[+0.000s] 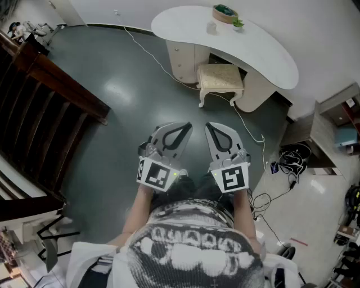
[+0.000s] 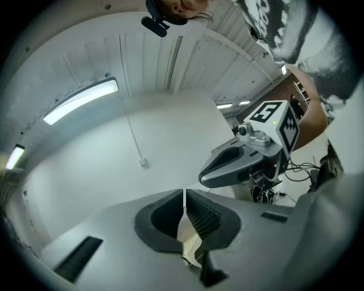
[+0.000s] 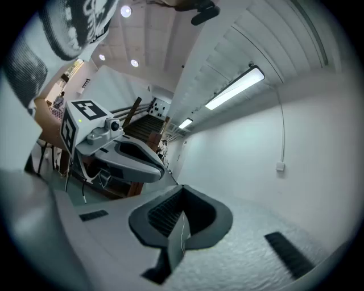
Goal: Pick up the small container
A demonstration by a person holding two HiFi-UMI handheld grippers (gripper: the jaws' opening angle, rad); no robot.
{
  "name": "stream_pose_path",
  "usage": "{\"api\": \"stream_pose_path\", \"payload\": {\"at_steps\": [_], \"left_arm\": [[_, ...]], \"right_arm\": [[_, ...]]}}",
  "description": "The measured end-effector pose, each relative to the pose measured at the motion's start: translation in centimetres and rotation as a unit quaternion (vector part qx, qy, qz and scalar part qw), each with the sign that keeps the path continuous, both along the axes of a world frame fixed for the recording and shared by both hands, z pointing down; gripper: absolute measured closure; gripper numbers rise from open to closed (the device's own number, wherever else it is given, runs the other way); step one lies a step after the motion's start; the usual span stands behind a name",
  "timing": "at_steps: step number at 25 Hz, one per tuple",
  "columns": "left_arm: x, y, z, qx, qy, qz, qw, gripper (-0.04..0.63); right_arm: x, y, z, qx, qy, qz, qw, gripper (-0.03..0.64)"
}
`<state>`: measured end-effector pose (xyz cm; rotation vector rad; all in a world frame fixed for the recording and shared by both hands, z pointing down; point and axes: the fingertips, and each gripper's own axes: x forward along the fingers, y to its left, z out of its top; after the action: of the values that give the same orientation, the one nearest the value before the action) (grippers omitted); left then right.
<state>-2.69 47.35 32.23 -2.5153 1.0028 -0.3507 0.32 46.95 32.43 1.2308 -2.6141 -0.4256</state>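
A small pale container (image 1: 211,27) stands on the white curved desk (image 1: 264,53) far ahead, beside a round bowl with green contents (image 1: 225,12). I hold both grippers close to my body, level, side by side over the dark floor and well short of the desk. The left gripper (image 1: 185,126) is shut with nothing between its pads; in its own view the jaws (image 2: 183,196) meet. The right gripper (image 1: 208,126) is shut and empty as well, its jaws (image 3: 181,194) pressed together. Each gripper view shows the other gripper alongside: the right gripper (image 2: 203,177) and the left gripper (image 3: 162,171).
A cushioned stool (image 1: 220,77) sits under the desk. A dark wooden stair railing (image 1: 50,101) runs along the left. Cables (image 1: 264,197) and black gear (image 1: 295,157) lie on the floor at the right, next to low shelves (image 1: 337,129).
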Motion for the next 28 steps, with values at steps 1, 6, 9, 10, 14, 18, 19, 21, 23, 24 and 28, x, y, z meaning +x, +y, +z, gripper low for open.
{"api": "stream_pose_path", "payload": {"at_steps": [1, 6, 9, 10, 14, 18, 19, 21, 23, 24, 28], "left_arm": [[-0.3, -0.2, 0.1, -0.001, 0.001, 0.001, 1.0000, 0.581], [-1.5, -0.7, 0.5, -0.002, -0.003, 0.005, 1.0000, 0.581], [-1.9, -1.0, 0.7, -0.002, -0.006, 0.010, 0.9999, 0.581], [-2.1, -1.1, 0.8, -0.003, -0.006, 0.011, 0.9999, 0.581], [-3.0, -1.3, 1.2, -0.004, -0.012, 0.017, 0.9998, 0.581], [-4.0, -0.9, 1.3, -0.004, -0.014, 0.021, 0.9997, 0.581], [-4.4, -0.8, 1.4, -0.004, -0.012, 0.020, 0.9997, 0.581], [-4.9, -0.9, 1.5, -0.004, -0.010, 0.016, 0.9998, 0.581], [-5.1, -1.0, 1.7, -0.006, -0.009, 0.012, 0.9999, 0.581], [-5.0, -1.0, 1.7, -0.007, -0.009, 0.012, 0.9999, 0.581], [-5.1, -1.8, 1.9, -0.009, -0.010, 0.010, 0.9999, 0.581]], "right_arm": [[-0.3, -0.2, 0.1, 0.000, 0.002, 0.001, 1.000, 0.616], [-1.3, -0.8, 0.6, -0.004, -0.001, 0.012, 1.000, 0.615], [-1.7, -1.2, 0.9, -0.010, -0.003, 0.020, 1.000, 0.615], [-1.9, -1.3, 1.0, -0.013, -0.003, 0.022, 1.000, 0.615], [-2.7, -1.6, 1.5, -0.017, -0.007, 0.028, 0.999, 0.615], [-3.9, -1.2, 1.8, -0.019, -0.008, 0.029, 0.999, 0.615], [-4.3, -1.0, 1.9, -0.022, -0.009, 0.027, 0.999, 0.615], [-5.0, -0.7, 2.2, -0.026, -0.007, 0.020, 0.999, 0.614], [-5.6, -0.6, 2.5, -0.028, -0.003, 0.010, 1.000, 0.614], [-5.7, -0.6, 2.5, -0.029, -0.003, 0.005, 1.000, 0.615], [-6.1, -1.8, 2.6, -0.030, -0.004, -0.005, 1.000, 0.614]]}}
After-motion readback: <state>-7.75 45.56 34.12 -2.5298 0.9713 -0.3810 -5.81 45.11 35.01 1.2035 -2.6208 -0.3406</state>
